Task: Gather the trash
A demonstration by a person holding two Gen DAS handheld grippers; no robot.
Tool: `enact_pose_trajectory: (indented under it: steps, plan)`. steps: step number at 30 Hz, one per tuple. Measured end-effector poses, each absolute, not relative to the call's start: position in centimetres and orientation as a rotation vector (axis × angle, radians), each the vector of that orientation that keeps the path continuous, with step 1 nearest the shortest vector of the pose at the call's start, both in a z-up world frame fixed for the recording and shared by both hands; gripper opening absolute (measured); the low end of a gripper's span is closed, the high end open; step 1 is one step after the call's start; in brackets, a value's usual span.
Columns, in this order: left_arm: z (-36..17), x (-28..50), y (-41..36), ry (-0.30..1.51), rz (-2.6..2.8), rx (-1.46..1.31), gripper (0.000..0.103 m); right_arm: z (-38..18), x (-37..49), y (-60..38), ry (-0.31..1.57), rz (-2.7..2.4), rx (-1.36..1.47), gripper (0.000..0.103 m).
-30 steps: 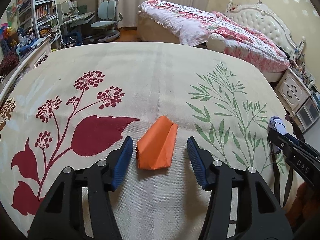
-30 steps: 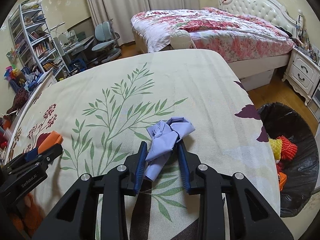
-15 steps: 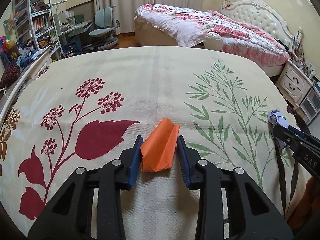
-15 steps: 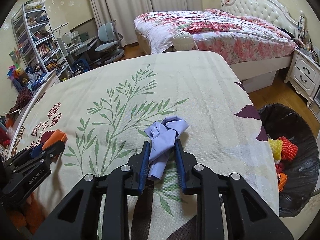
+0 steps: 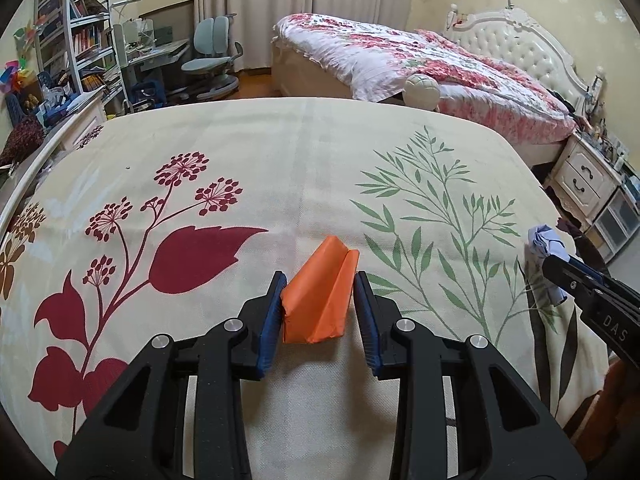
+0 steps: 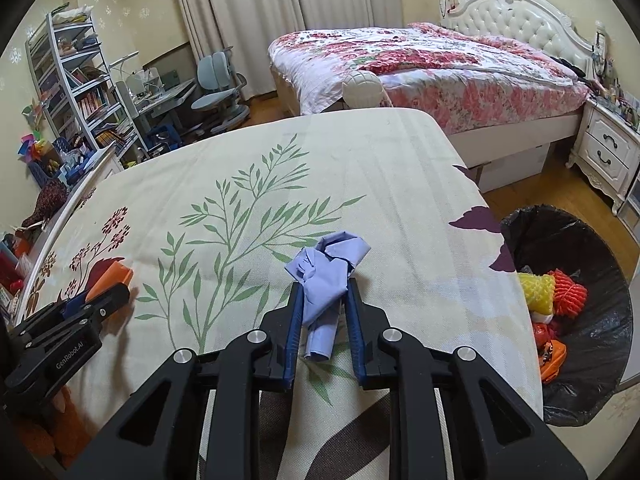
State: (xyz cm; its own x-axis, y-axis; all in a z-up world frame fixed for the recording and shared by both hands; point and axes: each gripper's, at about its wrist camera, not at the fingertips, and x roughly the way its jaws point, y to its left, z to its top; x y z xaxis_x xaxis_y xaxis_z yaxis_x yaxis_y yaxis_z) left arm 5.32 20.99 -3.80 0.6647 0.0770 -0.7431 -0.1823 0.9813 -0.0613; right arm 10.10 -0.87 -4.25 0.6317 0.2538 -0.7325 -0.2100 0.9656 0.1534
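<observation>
A folded orange paper lies on the flowered tablecloth, and my left gripper is shut on it, blue pads pressing both sides. To the right, a crumpled pale-blue paper wad sits between the pads of my right gripper, whose jaws are closing tight on it. In the right wrist view the left gripper shows at the left with the orange paper at its tip. The blue wad shows at the right edge of the left wrist view.
A black-lined trash bin stands on the floor just past the table's right edge, holding yellow, red and orange scraps. Beyond the table are a flowered bed, a white nightstand, a desk chair and bookshelves.
Both grippers closed in: the left jaws came together onto the orange paper, and the right jaws tightened on the blue wad. Neither hand shifted noticeably.
</observation>
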Motion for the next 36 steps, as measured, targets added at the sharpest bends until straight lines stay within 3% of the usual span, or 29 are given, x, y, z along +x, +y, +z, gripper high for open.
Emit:
enact_pose_trajectory:
  steps: [16,36]
  plan:
    - [-1.6,6.1,15.0,0.775,0.038,-0.113,0.033,-1.5,8.9,-5.2,0.768,0.191,0.080,0.022]
    - [-0.6,10.2,-0.6,0.730,-0.222,0.012,0.033,-1.7,9.6,-17.9,0.720,-0.094,0.159,0.022]
